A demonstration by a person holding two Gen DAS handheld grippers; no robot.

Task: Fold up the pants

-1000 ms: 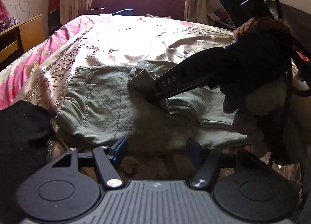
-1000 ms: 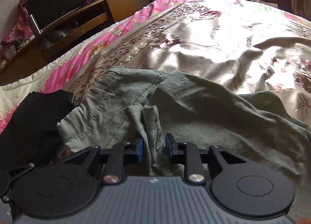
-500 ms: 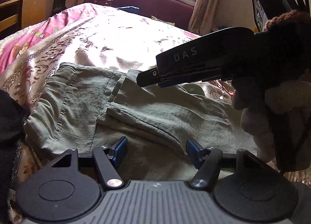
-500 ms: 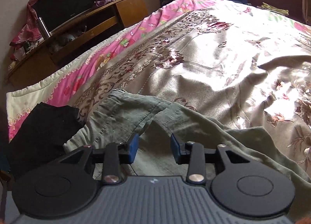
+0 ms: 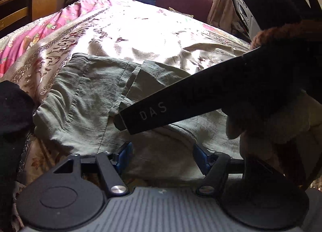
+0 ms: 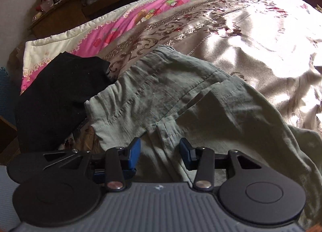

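The green pants (image 6: pixel 161 95) lie partly folded on the bed (image 6: pixel 251 30); the right hand-held gripper (image 6: pixel 160 151) is opening above the folded layer to release it, while the left hand-held gripper (image 5: pixel 161 157) waits apart, empty.

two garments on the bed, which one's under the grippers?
The wrinkled olive-green pants, folded on the bedspread. The black garment lies bunched off to their left, at the bed's edge.

Left gripper (image 5: pixel 161 156) hovers wide over green pants (image 5: pixel 84 99) on bedspread (image 5: pixel 140 30).
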